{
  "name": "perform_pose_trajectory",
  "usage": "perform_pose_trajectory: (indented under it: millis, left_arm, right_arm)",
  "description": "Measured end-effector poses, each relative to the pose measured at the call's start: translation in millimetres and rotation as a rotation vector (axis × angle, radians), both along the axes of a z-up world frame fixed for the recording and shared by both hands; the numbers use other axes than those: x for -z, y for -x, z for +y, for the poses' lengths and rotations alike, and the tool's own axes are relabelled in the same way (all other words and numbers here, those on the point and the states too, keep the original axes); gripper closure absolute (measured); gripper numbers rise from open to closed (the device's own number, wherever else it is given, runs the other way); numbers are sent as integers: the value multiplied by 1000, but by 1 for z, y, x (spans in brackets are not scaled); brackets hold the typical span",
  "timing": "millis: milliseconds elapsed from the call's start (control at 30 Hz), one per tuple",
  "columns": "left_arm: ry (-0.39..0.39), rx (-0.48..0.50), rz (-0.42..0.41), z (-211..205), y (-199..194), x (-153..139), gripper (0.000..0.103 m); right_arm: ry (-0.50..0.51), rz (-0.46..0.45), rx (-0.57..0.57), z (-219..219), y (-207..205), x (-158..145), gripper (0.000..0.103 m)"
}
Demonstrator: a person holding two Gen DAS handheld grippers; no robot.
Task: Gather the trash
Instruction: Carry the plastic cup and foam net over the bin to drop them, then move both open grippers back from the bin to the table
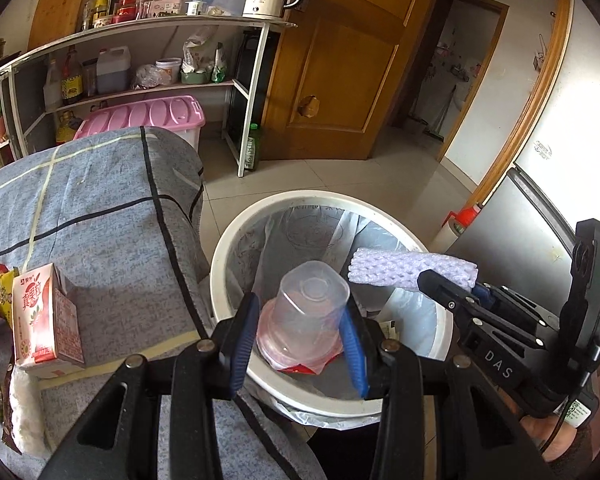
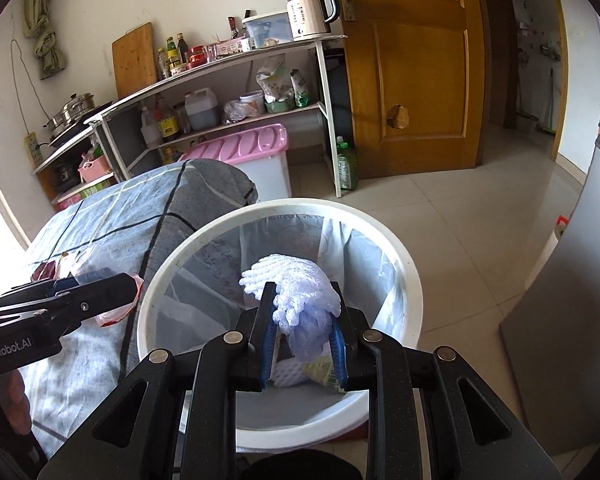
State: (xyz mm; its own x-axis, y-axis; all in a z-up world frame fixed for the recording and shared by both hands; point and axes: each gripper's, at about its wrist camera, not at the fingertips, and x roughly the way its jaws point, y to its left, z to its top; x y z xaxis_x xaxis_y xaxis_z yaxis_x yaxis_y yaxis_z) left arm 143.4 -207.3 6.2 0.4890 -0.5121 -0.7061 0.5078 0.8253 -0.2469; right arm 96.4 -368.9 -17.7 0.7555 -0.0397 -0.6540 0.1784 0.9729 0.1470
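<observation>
Over the round white lined trash bin [image 1: 236, 240], the left gripper [image 1: 300, 320] clamps an upturned clear plastic cup [image 1: 308, 312] while the right gripper [image 2: 304, 332] pinches a white foam fruit net [image 2: 296, 292] (both poised above the liner). Best released only once each is well inside the rim.

My left claw [image 1: 300, 340]: black linkage arms, blue ribbed pads [image 1: 244, 344], silver pivot screws, "GenRobot.AI" printed white on its side. My right claw [image 2: 302, 332]: same black frame, blue pads [image 2: 268, 340], silver screws, "DAS" on its side, upright black module with green LED, thin black cable, white label.
</observation>
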Motion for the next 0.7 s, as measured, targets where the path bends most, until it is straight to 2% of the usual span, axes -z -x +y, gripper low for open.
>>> perform_pose_trajectory:
  millis: [67, 133, 233, 333, 700]
  left_arm:
    - [-1, 3, 12, -2, -1, 3, 57]
    - [-12, -4, 9, -4, -1, 5, 49]
    - [-18, -5, 9, -3, 0, 6, 45]
    - [-24, -15, 2, -3, 1, 5, 43]
    - [-27, -83, -35, 38, 8, -7, 42]
  right_arm:
    - [-3, 14, 1, -2, -2, 4, 78]
    - [-7, 23, -6, -4, -3, 6, 77]
    - [9, 28, -15, -2, -4, 7, 68]
    - [16, 24, -12, -1, -3, 6, 62]
    - [-2, -13, -42, 19, 7, -4, 61]
